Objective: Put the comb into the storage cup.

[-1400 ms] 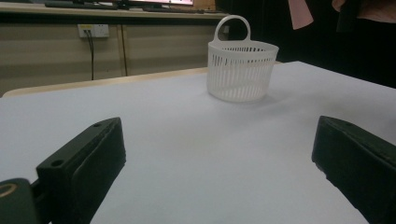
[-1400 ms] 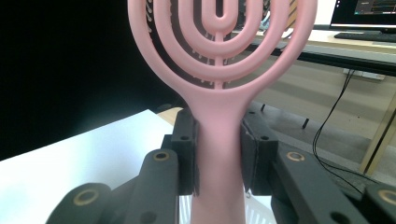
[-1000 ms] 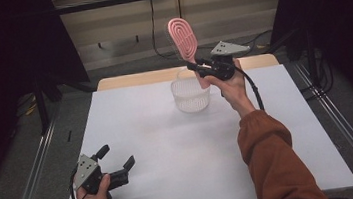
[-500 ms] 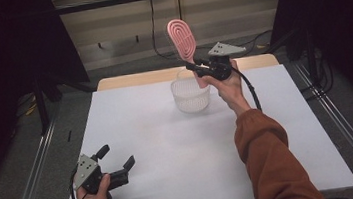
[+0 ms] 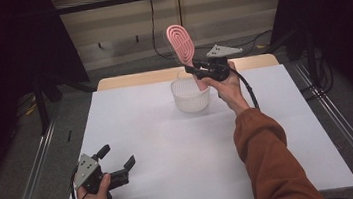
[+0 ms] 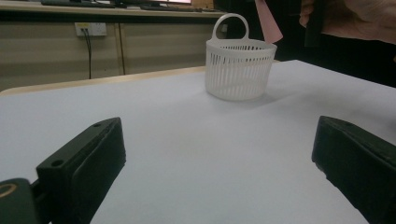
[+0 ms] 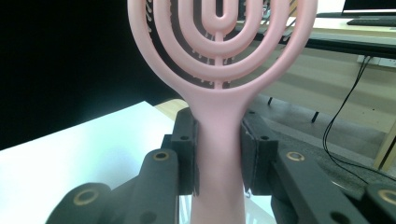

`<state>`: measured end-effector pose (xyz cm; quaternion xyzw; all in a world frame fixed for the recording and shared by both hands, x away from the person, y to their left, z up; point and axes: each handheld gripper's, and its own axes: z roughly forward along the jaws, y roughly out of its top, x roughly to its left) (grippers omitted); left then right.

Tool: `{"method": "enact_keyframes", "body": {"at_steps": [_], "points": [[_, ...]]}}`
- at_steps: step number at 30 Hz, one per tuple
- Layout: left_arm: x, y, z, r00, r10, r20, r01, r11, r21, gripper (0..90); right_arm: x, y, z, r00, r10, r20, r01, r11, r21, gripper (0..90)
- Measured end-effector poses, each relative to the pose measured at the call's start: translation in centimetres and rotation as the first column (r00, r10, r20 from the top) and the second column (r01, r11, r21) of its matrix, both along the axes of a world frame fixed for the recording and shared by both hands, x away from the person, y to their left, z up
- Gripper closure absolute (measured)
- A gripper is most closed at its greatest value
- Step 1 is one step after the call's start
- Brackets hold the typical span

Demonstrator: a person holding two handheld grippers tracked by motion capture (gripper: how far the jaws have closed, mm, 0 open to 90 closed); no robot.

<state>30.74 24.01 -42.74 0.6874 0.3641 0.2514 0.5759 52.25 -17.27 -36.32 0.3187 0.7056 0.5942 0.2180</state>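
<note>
High view puts the right gripper point(image 5: 196, 72) at about twelve o'clock on the white table point(image 5: 169, 145), raised just above the white basket point(image 5: 190, 95) that stands there. Its jaws are clenched on the handle of a pink hairbrush point(image 5: 181, 42), whose oval, ringed head stands upright and leans slightly toward eleven o'clock above the gripper. The lower end of the handle hangs over the basket's mouth at its one o'clock side; whether it touches the rim cannot be told.

Right gripper view looks straight along the jaws: the brush handle point(image 7: 218, 135) sits squarely between the two black pads point(image 7: 187, 149), one pressing at nine o'clock of the handle and the other at three o'clock, both flat against it. The head with its concentric loops rises at twelve o'clock, and the handle carries on below the pads toward six o'clock.

The left gripper point(image 5: 119, 166) rests low at the table's seven o'clock corner, well apart from the basket. Left gripper view shows its jaws spread wide with bare table between them, the basket point(image 6: 239, 67) with its loop handle off at one o'clock, and the pink handle tip point(image 6: 271, 23) hanging just above the basket's far rim.
</note>
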Motion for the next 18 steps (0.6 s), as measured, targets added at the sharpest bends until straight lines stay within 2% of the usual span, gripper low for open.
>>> {"method": "enact_keyframes", "body": {"at_steps": [18], "points": [[-0.1,0.0,0.1,1.0,0.0,0.001,0.0,1.0,-0.005,2.7,0.9,0.4,-1.4,0.9999,0.001,-0.014,-0.001,0.9998,-0.018,70.3]]}}
